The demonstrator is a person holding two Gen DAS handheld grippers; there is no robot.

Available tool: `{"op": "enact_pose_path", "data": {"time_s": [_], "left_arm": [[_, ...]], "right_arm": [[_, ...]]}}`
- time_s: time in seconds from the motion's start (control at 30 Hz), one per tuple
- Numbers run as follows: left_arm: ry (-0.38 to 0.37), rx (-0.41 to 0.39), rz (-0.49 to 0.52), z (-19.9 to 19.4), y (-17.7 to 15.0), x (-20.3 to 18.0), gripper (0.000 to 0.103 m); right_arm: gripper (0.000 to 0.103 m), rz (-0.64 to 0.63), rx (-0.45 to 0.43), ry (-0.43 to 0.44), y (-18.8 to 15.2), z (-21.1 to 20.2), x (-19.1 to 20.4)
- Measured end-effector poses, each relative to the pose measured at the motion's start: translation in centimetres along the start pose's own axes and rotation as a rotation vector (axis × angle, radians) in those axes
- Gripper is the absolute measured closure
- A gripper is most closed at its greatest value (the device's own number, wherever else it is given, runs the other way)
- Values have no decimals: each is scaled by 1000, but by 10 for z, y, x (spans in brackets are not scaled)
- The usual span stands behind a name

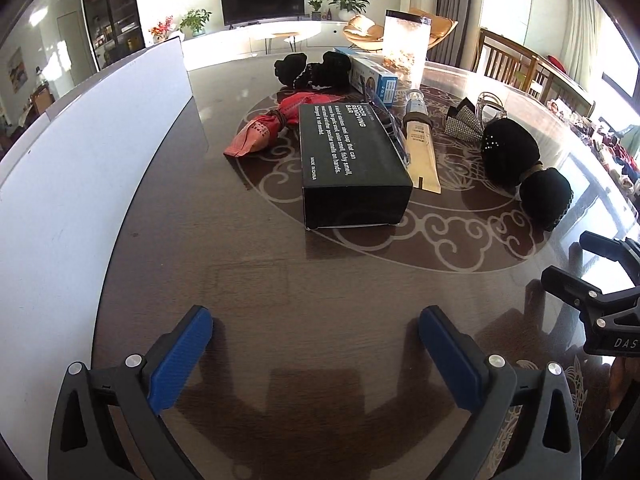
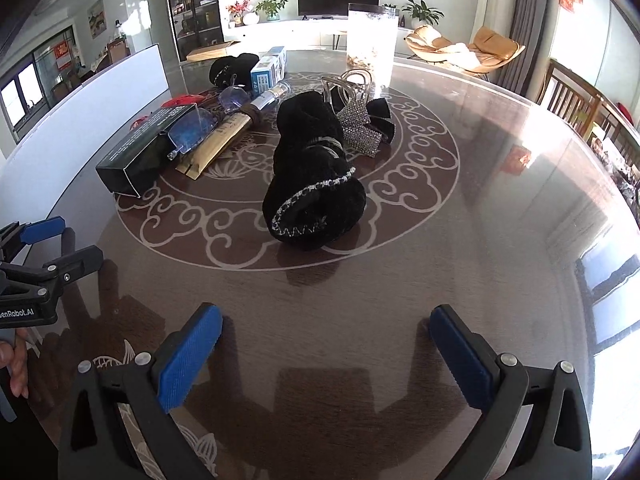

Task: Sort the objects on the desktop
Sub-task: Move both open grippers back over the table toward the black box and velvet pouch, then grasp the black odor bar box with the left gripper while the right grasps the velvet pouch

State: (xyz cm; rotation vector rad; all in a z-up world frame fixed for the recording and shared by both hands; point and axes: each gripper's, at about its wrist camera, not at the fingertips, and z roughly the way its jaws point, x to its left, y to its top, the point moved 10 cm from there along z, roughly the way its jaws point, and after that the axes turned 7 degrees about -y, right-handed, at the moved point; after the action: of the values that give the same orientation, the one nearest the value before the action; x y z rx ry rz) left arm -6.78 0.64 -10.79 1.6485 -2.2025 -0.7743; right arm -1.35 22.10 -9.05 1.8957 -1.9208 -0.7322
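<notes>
From the left wrist view, the black box [image 1: 354, 164] lies flat near the middle of the round table [image 1: 280, 280], its white print reading "ODOR REMOVING BAR" and "MADE IN CHINA". At its 10 o'clock sits a red packet [image 1: 272, 122]; along its 3 o'clock side lie clear glasses [image 1: 386, 118] and a cream tube [image 1: 422, 148]. A blue carton [image 1: 374, 76] and a black cloth bundle [image 1: 314, 68] lie at 12 o'clock, with a clear jar [image 1: 406, 46] behind. At 3 o'clock a black velvet bundle [image 1: 524, 168] rests by a sparkly bow clip [image 1: 464, 122]. A white board [image 1: 100, 152] stands along 9 o'clock. The left gripper [image 1: 316, 320] hovers with its blue fingers spread wide, nothing between them.

From the right wrist view, the velvet bundle [image 2: 316, 176], edged in glittery stitching, lies dead ahead. The right gripper [image 2: 326, 320] is likewise spread and empty. The other gripper's body at 9 o'clock reads "GenRobot.AI", partly cut off.
</notes>
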Motion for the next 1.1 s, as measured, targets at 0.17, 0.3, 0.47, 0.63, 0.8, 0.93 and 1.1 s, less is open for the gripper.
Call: {"op": "enact_pose_path", "data": {"time_s": [0.17, 0.3, 0.47, 0.63, 0.8, 0.93, 1.1], "left_arm": [[0, 0, 0, 0, 0, 0, 0], [0, 0, 0, 0, 0, 0, 0], [0, 0, 0, 0, 0, 0, 0], [-1, 0, 0, 0, 0, 0, 0], [0, 0, 0, 0, 0, 0, 0], [0, 2, -3, 7, 9, -3, 0], [-21, 6, 26, 27, 37, -14, 0]], "right_arm": [[0, -19, -2, 14, 26, 18, 12], [0, -34, -4, 26, 45, 31, 20], [0, -44, -5, 34, 59, 40, 26], [0, -45, -5, 34, 59, 41, 27], [0, -45, -5, 34, 59, 41, 27], [0, -44, -5, 34, 59, 41, 27], [0, -44, -5, 34, 59, 41, 27]]}}
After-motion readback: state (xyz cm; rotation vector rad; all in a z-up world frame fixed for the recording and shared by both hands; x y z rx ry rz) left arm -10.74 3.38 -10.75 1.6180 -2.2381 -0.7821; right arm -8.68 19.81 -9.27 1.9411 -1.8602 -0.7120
